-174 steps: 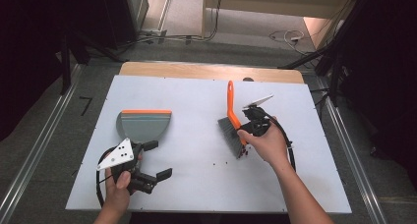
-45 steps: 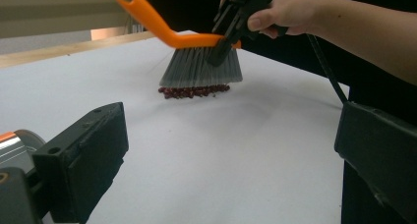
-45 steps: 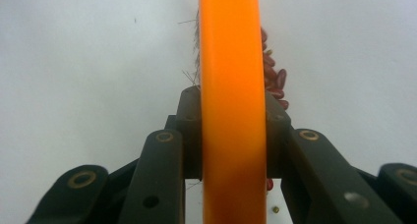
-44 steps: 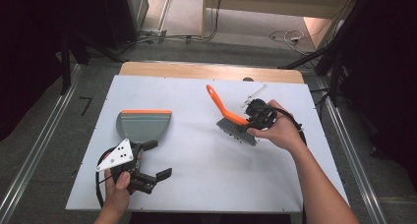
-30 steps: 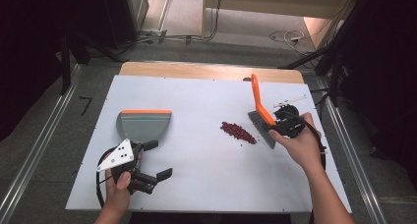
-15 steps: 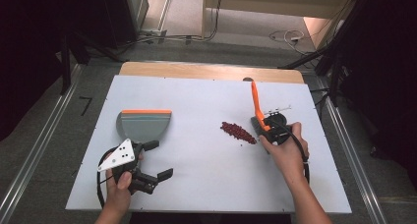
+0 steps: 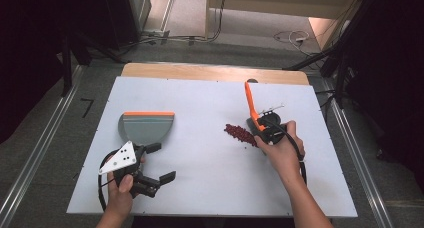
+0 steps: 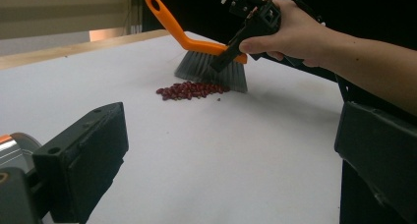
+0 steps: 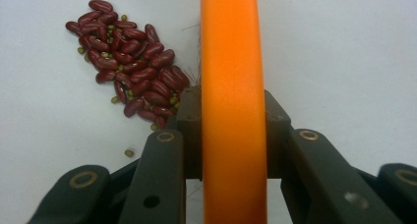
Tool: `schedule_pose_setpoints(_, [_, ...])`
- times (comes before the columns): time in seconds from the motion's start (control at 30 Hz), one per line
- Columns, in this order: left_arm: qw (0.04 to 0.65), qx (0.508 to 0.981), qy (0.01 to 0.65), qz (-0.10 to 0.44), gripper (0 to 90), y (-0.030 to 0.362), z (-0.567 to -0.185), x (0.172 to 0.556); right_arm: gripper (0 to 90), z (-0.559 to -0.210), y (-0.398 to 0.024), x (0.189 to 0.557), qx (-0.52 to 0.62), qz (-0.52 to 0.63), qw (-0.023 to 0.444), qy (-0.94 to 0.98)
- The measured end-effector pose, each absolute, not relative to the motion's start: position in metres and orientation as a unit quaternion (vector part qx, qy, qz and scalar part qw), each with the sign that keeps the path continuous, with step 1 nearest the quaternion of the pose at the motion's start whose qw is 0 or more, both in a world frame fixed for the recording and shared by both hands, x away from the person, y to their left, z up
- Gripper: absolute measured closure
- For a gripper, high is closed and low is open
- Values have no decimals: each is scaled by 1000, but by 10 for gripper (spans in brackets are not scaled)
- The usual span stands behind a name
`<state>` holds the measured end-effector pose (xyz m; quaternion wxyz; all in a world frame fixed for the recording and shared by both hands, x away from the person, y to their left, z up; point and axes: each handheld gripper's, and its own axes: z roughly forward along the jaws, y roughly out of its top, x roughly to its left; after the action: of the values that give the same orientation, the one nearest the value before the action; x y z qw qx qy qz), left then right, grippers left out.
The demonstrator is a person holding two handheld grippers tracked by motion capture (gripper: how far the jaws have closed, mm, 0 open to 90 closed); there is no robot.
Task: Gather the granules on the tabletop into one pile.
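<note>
My right gripper [image 7: 265, 133] is shut on an orange-handled brush [image 7: 249, 102] with grey bristles, the handle pointing up and away. In the right gripper view the pads [image 9: 189, 130] clamp the orange handle [image 9: 231, 62] from both sides. The bristles [image 8: 211, 74] rest on the table at the right edge of a pile of red beans [image 7: 239, 133], mixed with small green ones [image 9: 129, 153]. A grey dustpan [image 7: 146, 127] with an orange rim lies at the left. Just in front of it my left gripper [image 7: 162, 162] stands open with nothing between its fingers.
The white tabletop [image 7: 200, 188] has a wooden strip [image 7: 210, 72] along its far edge. Metal rails [image 7: 35, 158] run along both sides on the floor. Cables [image 7: 290, 37] lie on the floor beyond the table.
The right hand has brought the brush left and down from the pile's right side until the bristles meet the beans. The left gripper and the dustpan have stayed put.
</note>
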<state>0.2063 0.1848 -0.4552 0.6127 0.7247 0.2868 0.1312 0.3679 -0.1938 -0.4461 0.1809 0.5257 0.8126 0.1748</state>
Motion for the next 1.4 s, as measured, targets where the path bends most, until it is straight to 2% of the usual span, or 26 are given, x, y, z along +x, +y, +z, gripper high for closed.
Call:
schedule_pose_setpoints(0.3, [611, 726, 287, 131, 9, 185, -456, 207, 685, -435, -201, 365, 511, 184, 189, 818])
schedule_pose_setpoints(0.67, [612, 724, 289, 133, 9, 186, -455, 207, 685, -421, -218, 354, 494, 227, 170, 822])
schedule_pose_setpoints(1.4, [609, 724, 294, 139, 9, 188, -456, 207, 684, -430, -289, 299, 481, 320, 141, 804])
